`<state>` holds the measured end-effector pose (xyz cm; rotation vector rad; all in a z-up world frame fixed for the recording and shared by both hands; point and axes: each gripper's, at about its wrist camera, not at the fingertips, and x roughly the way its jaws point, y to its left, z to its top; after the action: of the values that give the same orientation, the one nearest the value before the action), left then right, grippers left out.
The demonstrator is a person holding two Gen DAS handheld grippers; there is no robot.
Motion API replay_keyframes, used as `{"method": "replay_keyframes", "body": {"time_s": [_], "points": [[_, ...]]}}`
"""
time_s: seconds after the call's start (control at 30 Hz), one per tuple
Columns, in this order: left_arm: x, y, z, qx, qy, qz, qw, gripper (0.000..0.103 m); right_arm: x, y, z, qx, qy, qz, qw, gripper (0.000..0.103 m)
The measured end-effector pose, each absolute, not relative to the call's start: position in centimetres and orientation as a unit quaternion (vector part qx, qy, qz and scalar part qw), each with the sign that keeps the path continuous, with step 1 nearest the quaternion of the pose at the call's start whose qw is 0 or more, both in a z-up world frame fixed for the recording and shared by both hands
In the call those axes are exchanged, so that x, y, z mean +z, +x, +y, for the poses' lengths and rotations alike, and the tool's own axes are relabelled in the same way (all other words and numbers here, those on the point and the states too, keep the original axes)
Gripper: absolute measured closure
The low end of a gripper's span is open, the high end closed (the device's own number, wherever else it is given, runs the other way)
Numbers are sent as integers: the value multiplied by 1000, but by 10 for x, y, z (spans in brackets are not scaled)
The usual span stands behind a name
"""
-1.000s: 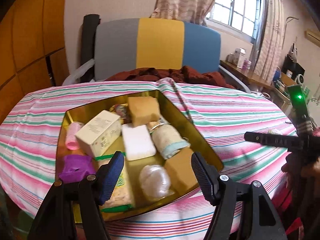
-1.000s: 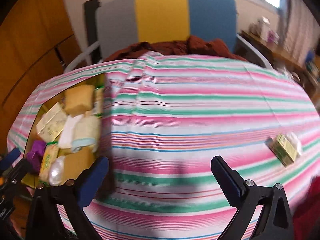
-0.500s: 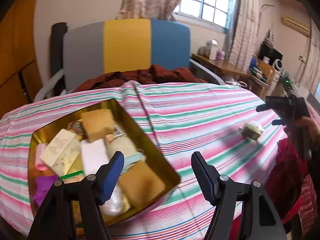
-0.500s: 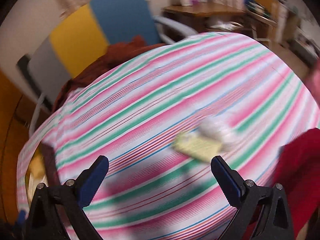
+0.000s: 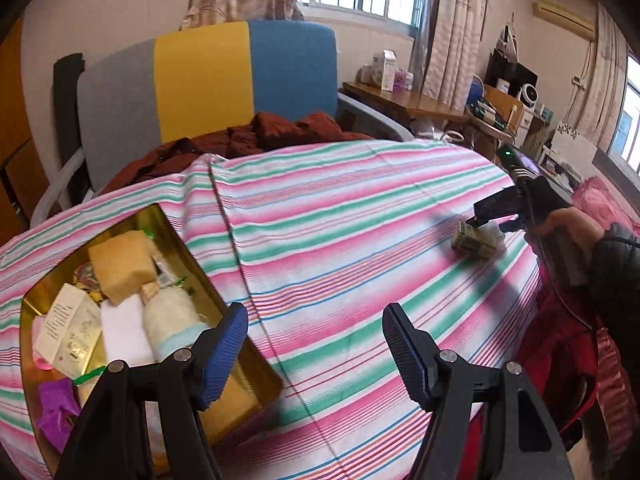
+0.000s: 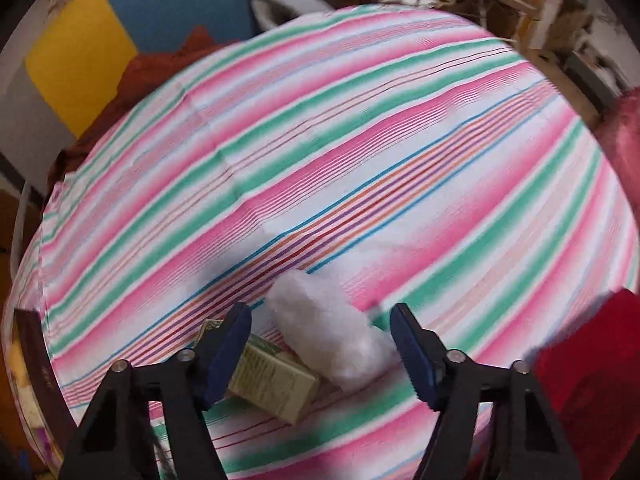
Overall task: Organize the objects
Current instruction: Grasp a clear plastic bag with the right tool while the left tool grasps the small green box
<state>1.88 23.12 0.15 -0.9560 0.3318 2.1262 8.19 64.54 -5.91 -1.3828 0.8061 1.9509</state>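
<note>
Striped tablecloth [image 6: 360, 160], white bundle [image 6: 332, 340] between claw [image 6: 320, 344]

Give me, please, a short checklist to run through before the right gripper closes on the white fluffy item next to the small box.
1. White fluffy item between the right gripper fingers, which have just been closing: ok.
2. Pads pressing on it: not ok, gaps show on both sides.
3. Small box clear of the grip: not ok, it lies under the left finger and touches the fluffy item.
4. Gold tray has room: cannot tell, it looks crowded.
5. Left gripper out of the way: ok, open and empty near the tray.
</note>
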Motion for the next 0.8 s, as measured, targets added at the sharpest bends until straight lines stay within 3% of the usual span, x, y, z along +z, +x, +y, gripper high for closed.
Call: {"method": "replay_keyframes", "body": {"time_s": [0.07, 0.1, 0.17, 0.43, 0.8], "points": [[-3, 21, 238, 829, -381, 137, 386, 32, -67, 75, 646, 735, -533, 294, 298, 43], [-5, 22, 241, 827, -383, 139, 388, 32, -71, 72, 645, 733, -540, 294, 292, 54], [-10, 23, 250, 820, -390, 144, 394, 32, -71, 67, 640, 738, -543, 279, 286, 61], [-18, 26, 288, 798, -409, 148, 418, 32, -67, 47, 606, 771, -531, 323, 141, 62], [-49, 42, 360, 739, -437, 163, 486, 32, -62, 74, 645, 772, -474, 356, 228, 61]]}}
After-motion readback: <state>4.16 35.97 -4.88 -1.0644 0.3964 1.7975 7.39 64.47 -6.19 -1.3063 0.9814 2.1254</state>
